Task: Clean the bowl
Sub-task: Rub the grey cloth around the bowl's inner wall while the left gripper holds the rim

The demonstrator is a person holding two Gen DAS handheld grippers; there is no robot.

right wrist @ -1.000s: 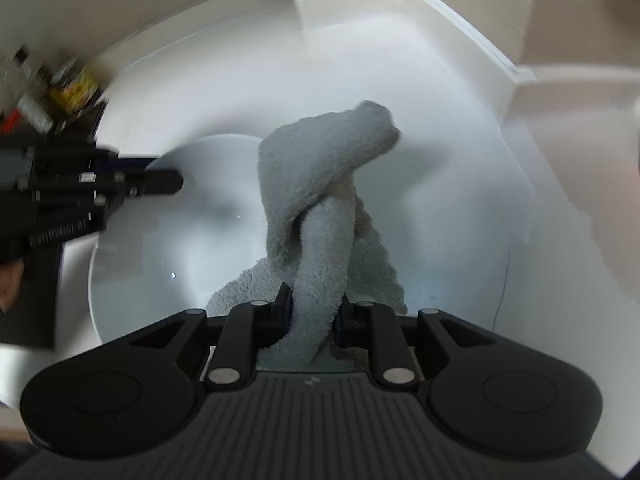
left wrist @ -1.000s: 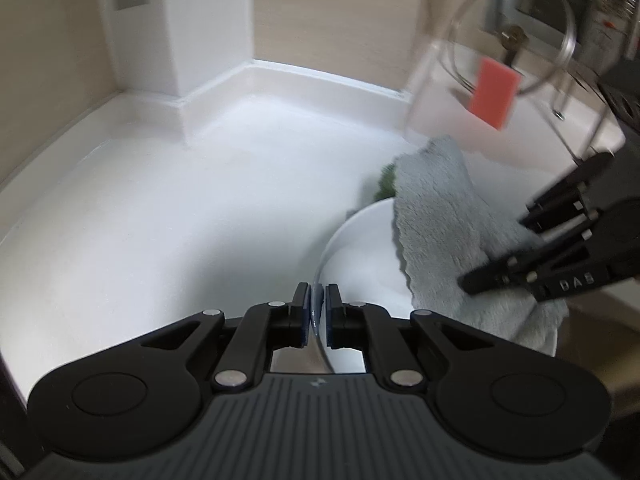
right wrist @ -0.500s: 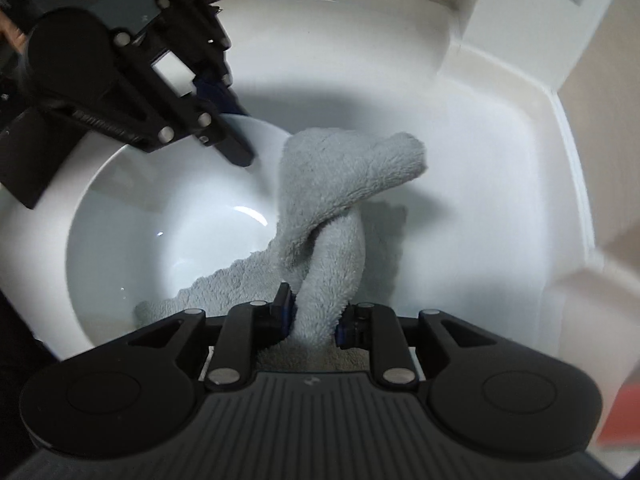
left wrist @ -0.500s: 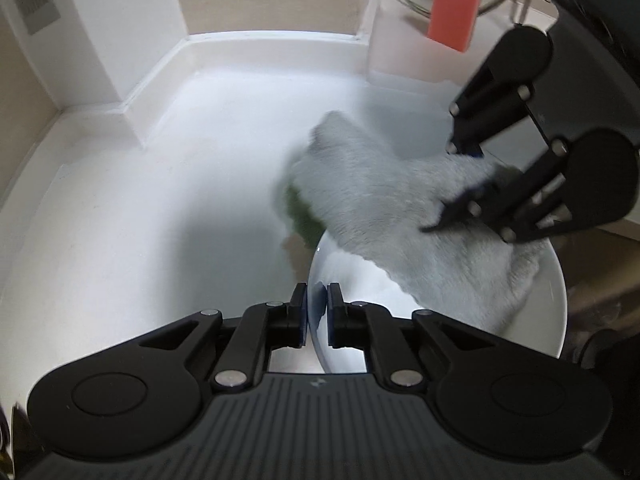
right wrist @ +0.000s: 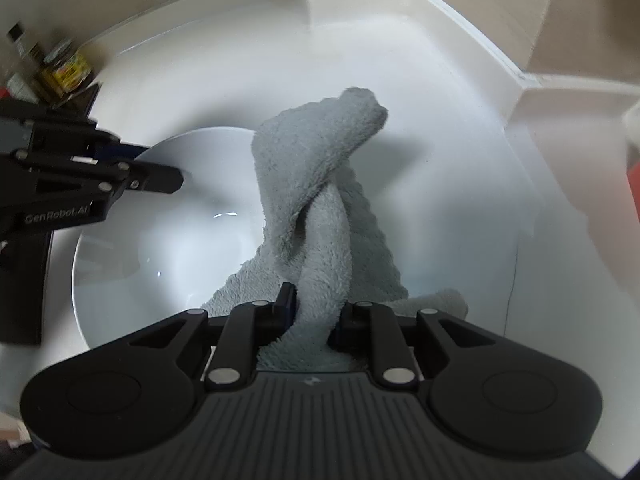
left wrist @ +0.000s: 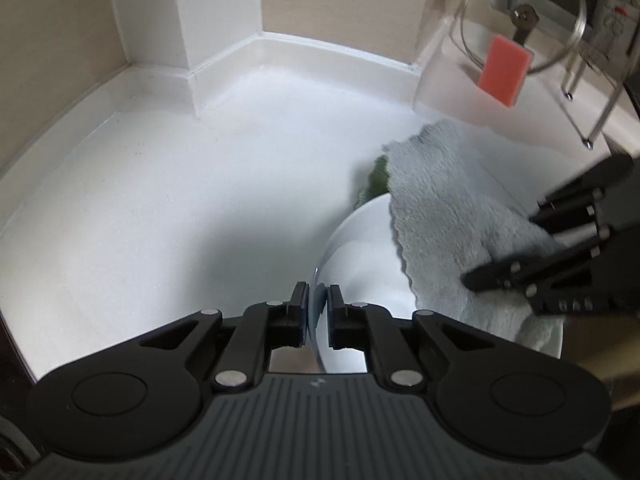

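White bowl (right wrist: 152,240) on the white counter (left wrist: 160,208), near the corner where the backsplash steps around a white column. Bowl rim (left wrist: 320,276) between the pads of the left gripper (left wrist: 318,312); jaws opening at this moment, a thin gap visible on either side of the rim, contact hard to judge. From the right wrist view, left gripper (right wrist: 160,178) reaching in from the left edge over the rim.

Grey cloth (right wrist: 316,184), fluffy terry, twisted into a rope and clamped between the jaws of the right gripper (right wrist: 314,316). Upper end of cloth folded over and standing above the far rim; lower part bunched inside the bowl, against its right wall. In the left wrist view, right gripper (left wrist: 560,260) at the right edge, pinching the cloth (left wrist: 440,216) draped across the bowl's far side.

Something green (left wrist: 378,180) just behind the bowl, mostly hidden by the cloth; cannot tell what.

Pink sponge (left wrist: 504,70) farther back right, beside a wire rack (left wrist: 580,92). Jars (right wrist: 64,68) at upper left of the right wrist view, blurred.
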